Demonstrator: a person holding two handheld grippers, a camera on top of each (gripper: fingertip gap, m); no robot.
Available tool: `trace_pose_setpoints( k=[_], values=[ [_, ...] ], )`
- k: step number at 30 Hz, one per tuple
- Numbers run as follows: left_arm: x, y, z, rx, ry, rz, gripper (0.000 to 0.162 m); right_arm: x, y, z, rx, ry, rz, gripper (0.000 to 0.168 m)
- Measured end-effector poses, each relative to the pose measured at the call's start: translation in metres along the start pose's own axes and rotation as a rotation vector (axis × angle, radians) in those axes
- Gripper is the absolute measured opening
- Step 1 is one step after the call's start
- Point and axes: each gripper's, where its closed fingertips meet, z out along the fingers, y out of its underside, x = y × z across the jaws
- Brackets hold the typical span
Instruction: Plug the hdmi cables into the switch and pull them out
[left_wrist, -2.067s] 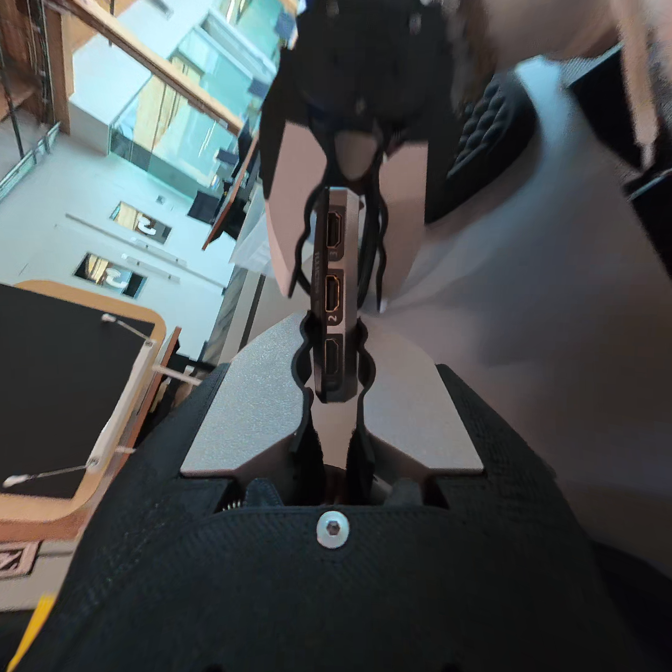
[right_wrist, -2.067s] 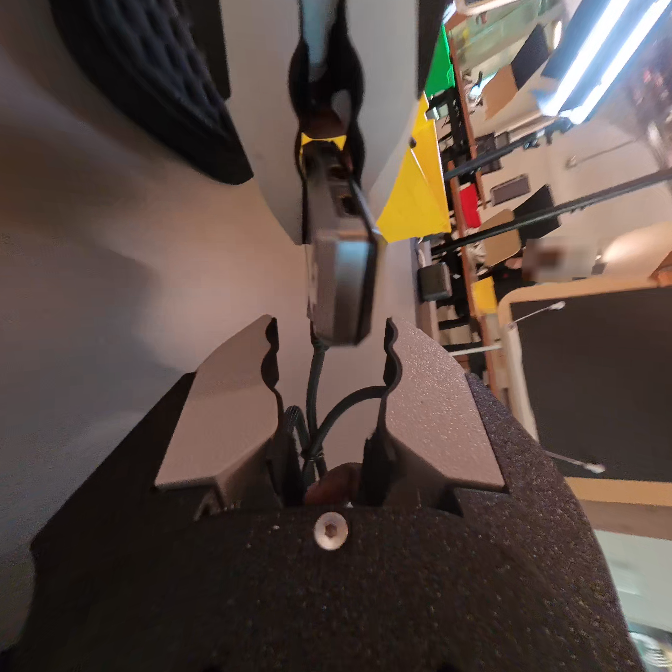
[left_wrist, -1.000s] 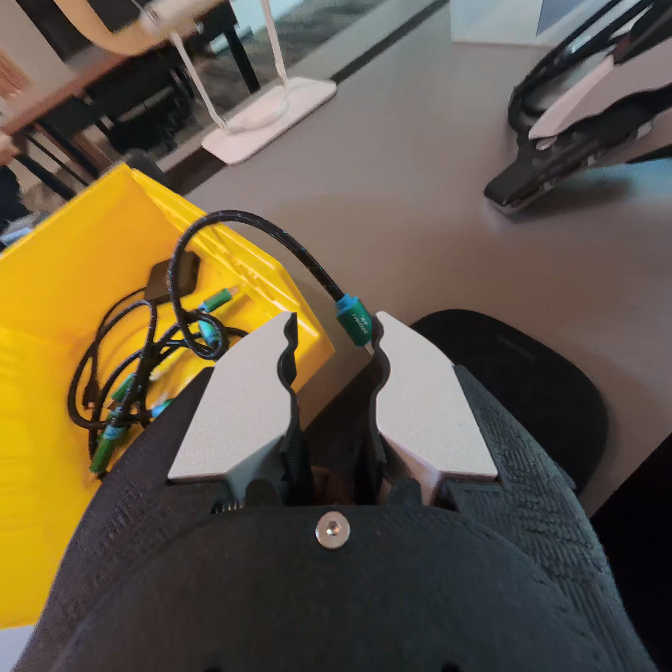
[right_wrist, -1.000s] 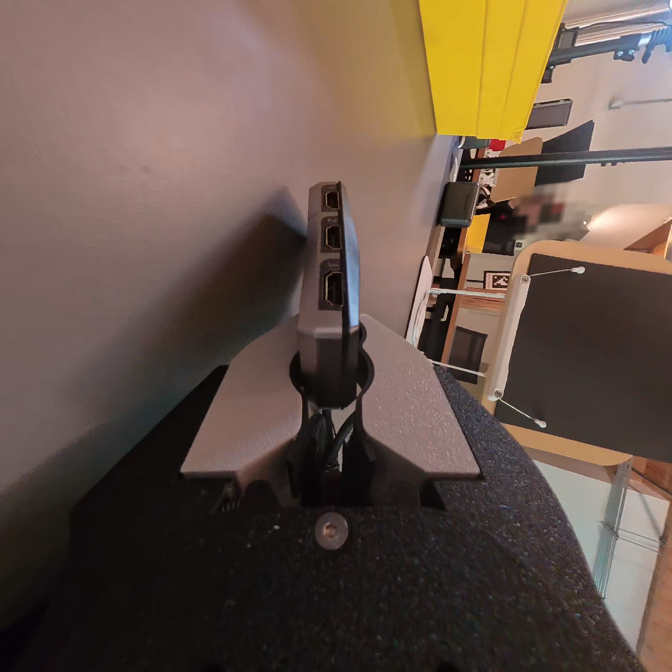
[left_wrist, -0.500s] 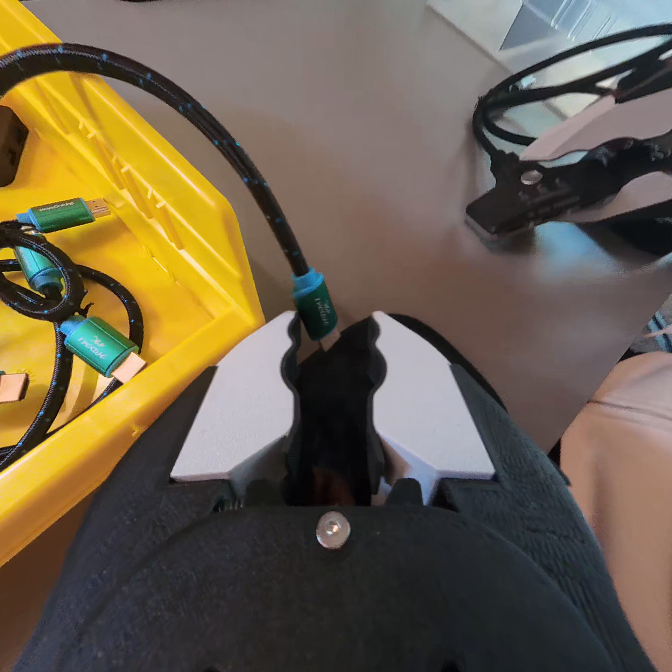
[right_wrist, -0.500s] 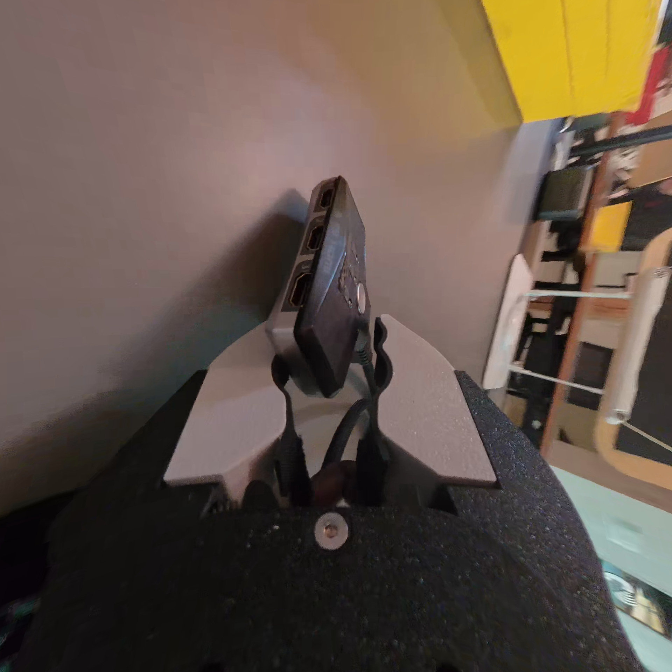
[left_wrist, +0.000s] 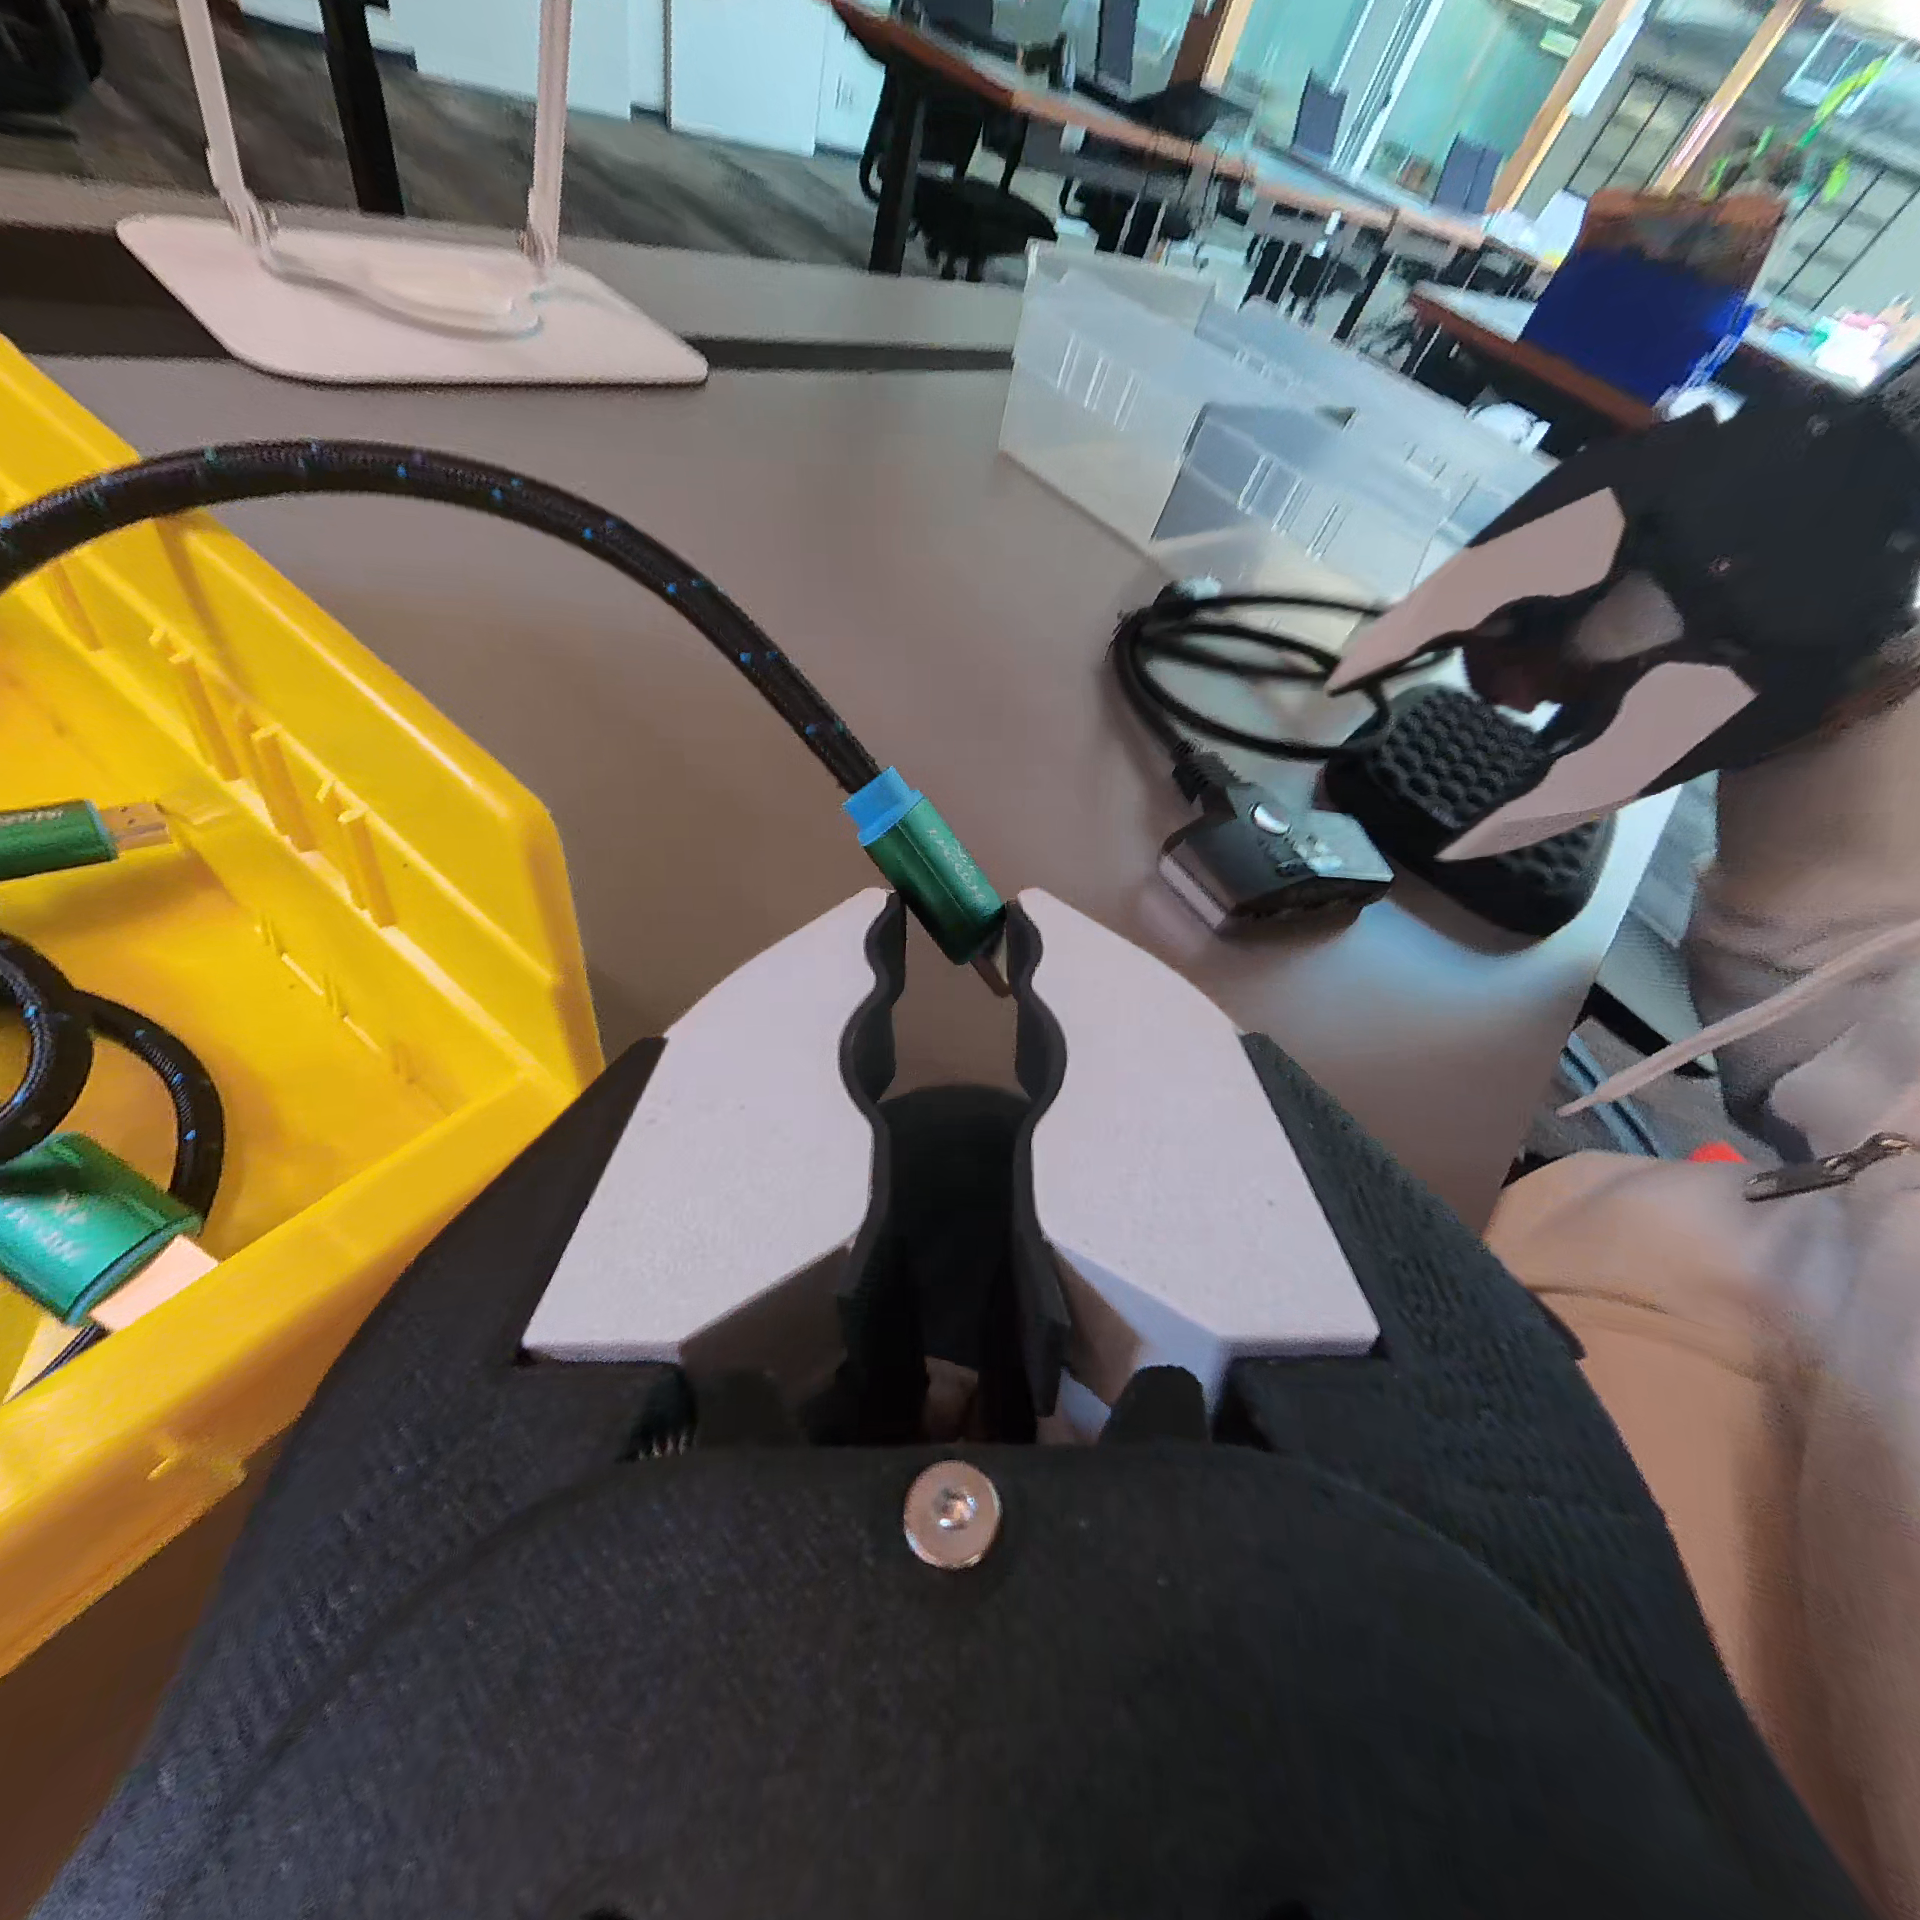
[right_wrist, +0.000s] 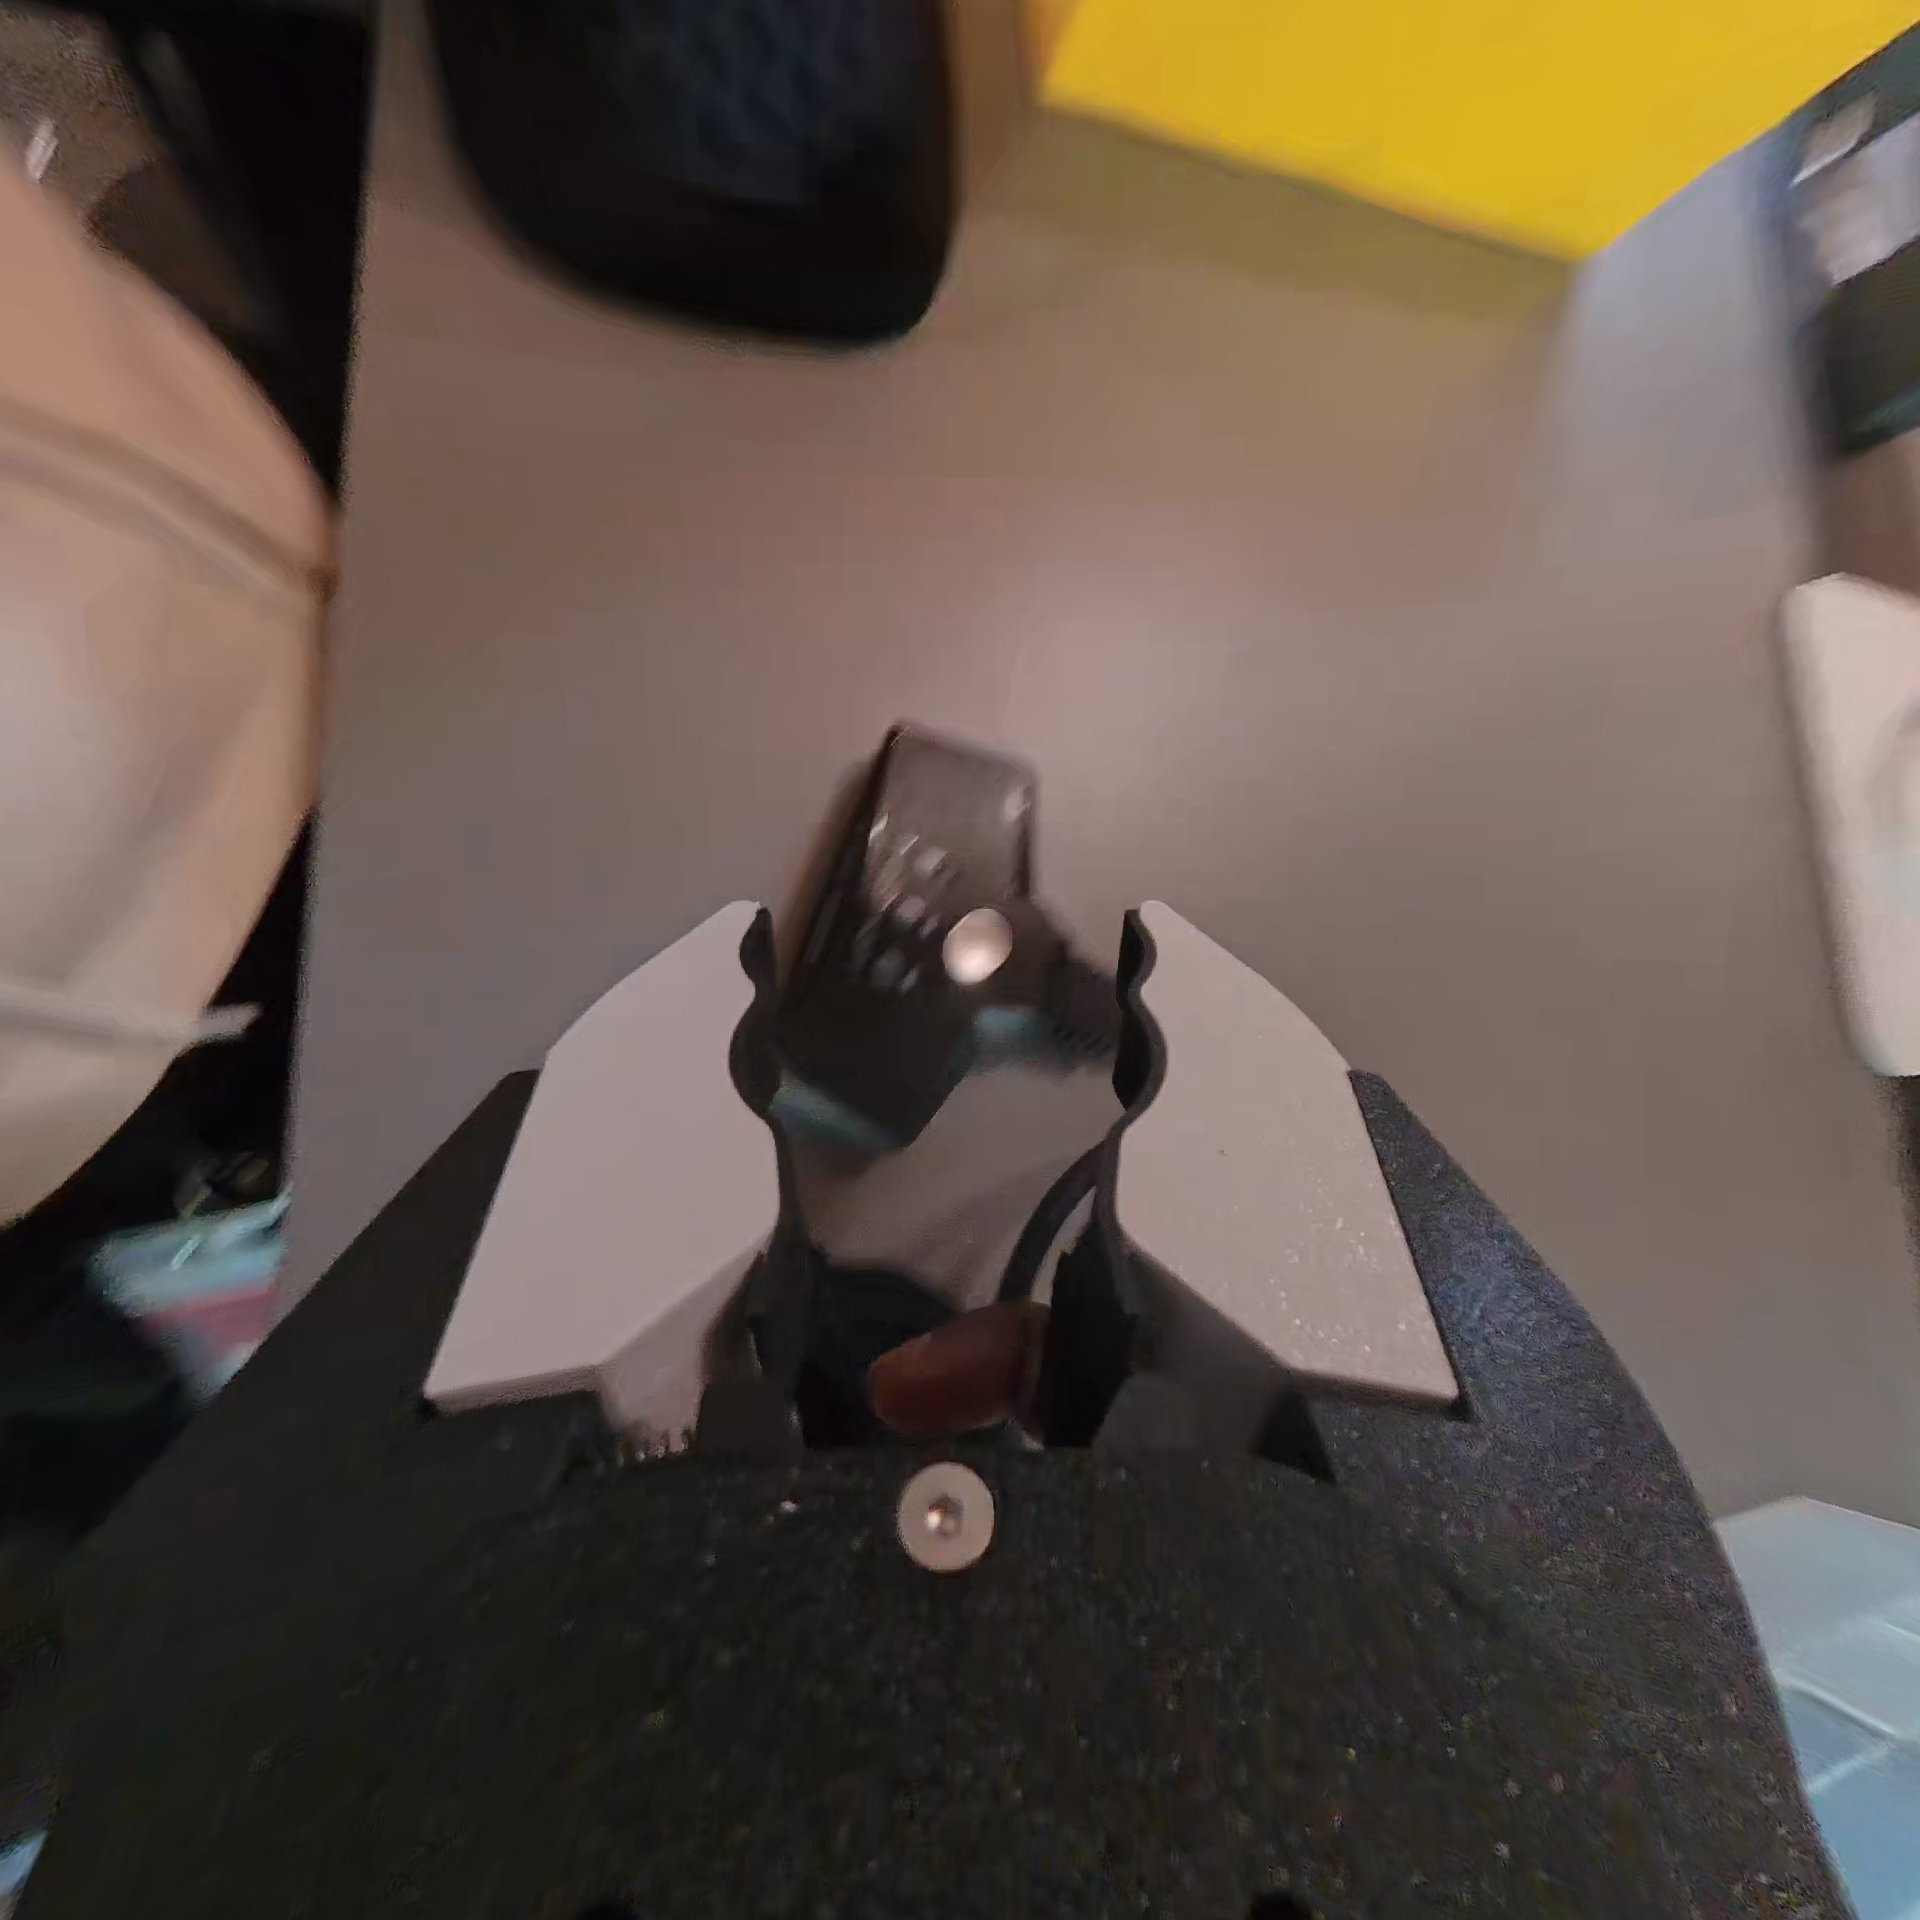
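The left gripper (left_wrist: 951, 940), jaws parted, is loosely cradling a green HDMI plug (left_wrist: 928, 871) bearing small unreadable lettering, while the right gripper (right_wrist: 943, 961), released, is hovering over the black switch (left_wrist: 1273, 860) lying on the grey table (left_wrist: 644, 665) far right of the yellow bin (left_wrist: 312, 831).

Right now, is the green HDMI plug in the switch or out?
Out. The green plug sits at the jaws of the left gripper, while the switch lies apart on the table.
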Motion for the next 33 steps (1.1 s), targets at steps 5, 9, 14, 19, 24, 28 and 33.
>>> trace_pose_setpoints(
  k=[5, 9, 14, 19, 24, 28, 33],
  values=[
    [0.009, -0.014, 0.004, 0.113, 0.031, 0.019, 0.019, 0.026, -0.101, 0.024, 0.476, 0.091, 0.344, 0.056],
    [0.013, -0.015, 0.005, 0.13, 0.032, 0.061, 0.019, 0.038, -0.148, 0.064, 0.693, -0.083, 0.813, 0.046],
    [0.016, -0.017, 0.001, 0.164, 0.028, 0.109, 0.019, 0.032, -0.185, 0.109, 0.672, -0.377, 0.954, 0.024],
    [0.014, -0.036, -0.02, 0.3, 0.075, 0.099, 0.028, 0.047, -0.216, 0.095, 0.779, -0.296, 0.796, 0.016],
    [-0.002, -0.031, -0.042, 0.27, -0.053, 0.264, 0.035, 0.067, -0.243, 0.051, 0.927, -0.13, 0.536, 0.013],
    [-0.017, -0.045, -0.066, 0.315, -0.232, 0.418, 0.035, 0.069, -0.258, -0.003, 1.072, -0.053, 0.372, 0.012],
    [-0.004, -0.083, -0.095, 0.46, -0.399, 0.627, 0.046, 0.063, -0.25, -0.053, 1.097, -0.125, 0.336, 0.012]
  ],
)
